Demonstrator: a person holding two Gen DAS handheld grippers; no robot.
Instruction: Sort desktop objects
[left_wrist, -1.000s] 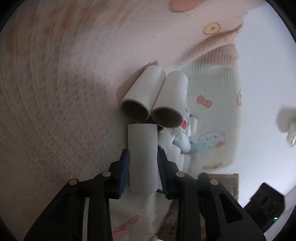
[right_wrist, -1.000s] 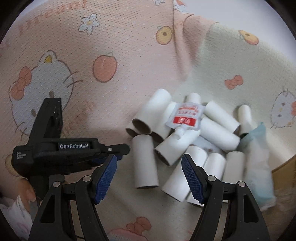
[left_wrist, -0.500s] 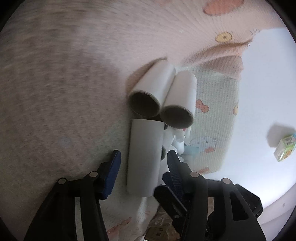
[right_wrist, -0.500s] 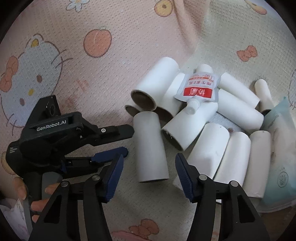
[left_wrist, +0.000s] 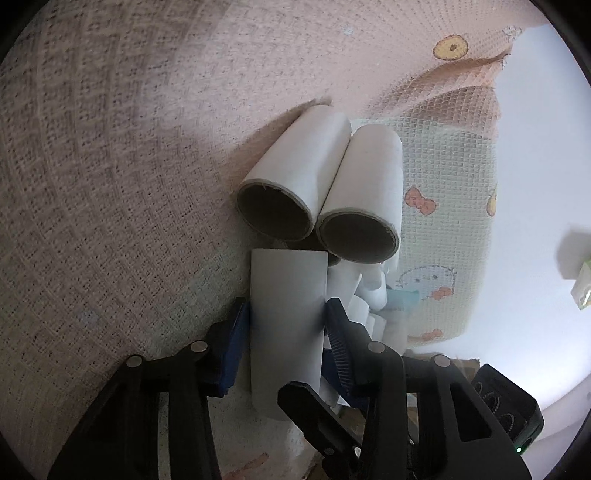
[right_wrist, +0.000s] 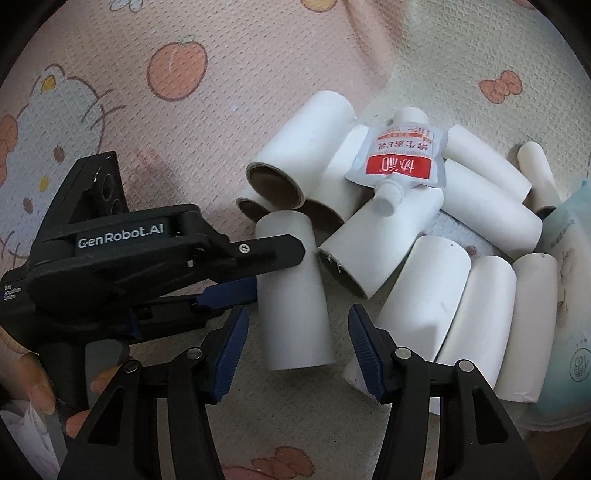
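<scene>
A cartoon-print cloth (right_wrist: 184, 110) covers the table. The left hand-held gripper (left_wrist: 286, 332) clamps 1 white tube (right_wrist: 291, 291) beside the pile; the right hand-held gripper (right_wrist: 295, 343) straddles it, wide. Lifting straight up would avoid nudging neighbours.

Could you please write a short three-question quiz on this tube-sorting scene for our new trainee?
1. True or false: the left hand-held gripper is shut on a white paper tube.
2. Is the right hand-held gripper open or shut?
3. What rests on top of the tube pile: A) the red-labelled spout pouch, B) a spoon, C) a cup?

Key: 1 true; 2 open; 3 A.
</scene>
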